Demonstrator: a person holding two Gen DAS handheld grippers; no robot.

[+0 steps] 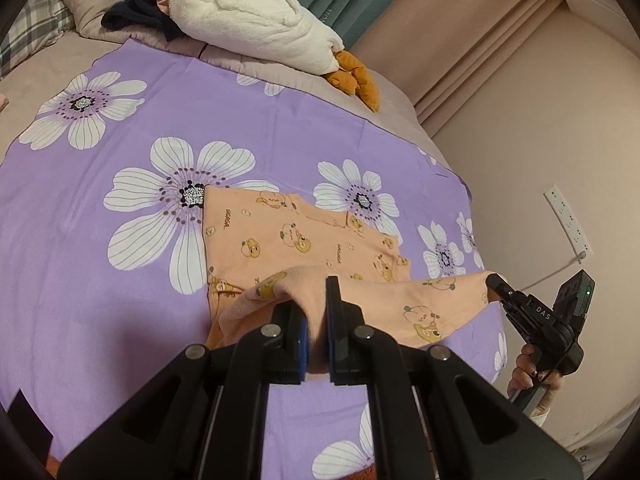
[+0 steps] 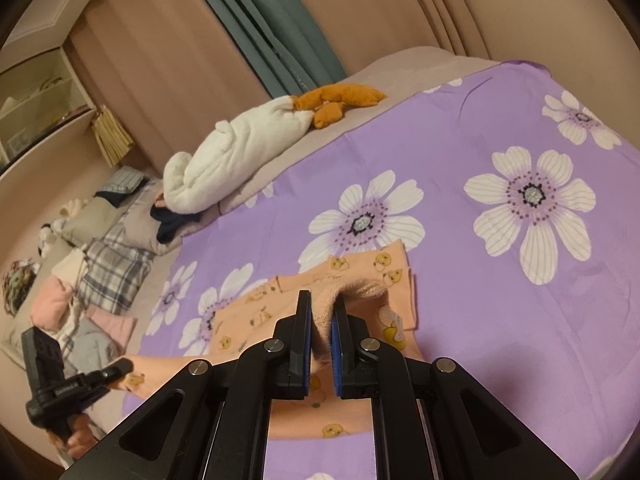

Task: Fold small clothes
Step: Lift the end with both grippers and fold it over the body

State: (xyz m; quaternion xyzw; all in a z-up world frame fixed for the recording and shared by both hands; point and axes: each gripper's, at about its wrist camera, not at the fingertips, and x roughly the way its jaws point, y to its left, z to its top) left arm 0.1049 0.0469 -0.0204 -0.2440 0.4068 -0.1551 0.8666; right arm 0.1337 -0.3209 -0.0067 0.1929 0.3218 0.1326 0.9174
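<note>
Both grippers, left (image 1: pixel 316 320) and right (image 2: pixel 322 334), pinch the peach garment's (image 1: pixel 280 236) lifted near edge; the rest lies flat mid-sheet (image 1: pixel 120 280). A plush goose (image 1: pixel 256 20) and pillows (image 2: pixel 116 264) lie along the sheet's far edge, well apart.

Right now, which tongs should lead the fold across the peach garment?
Neither alone. Left tongs and right tongs each pinch the peach garment, its edge lifted between them; probably move both together.

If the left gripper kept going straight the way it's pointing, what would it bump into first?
Probably more of the peach garment it already pinches: the flat part lies straight ahead of the left gripper on the purple flowered sheet. Depth is hard to judge here.
</note>
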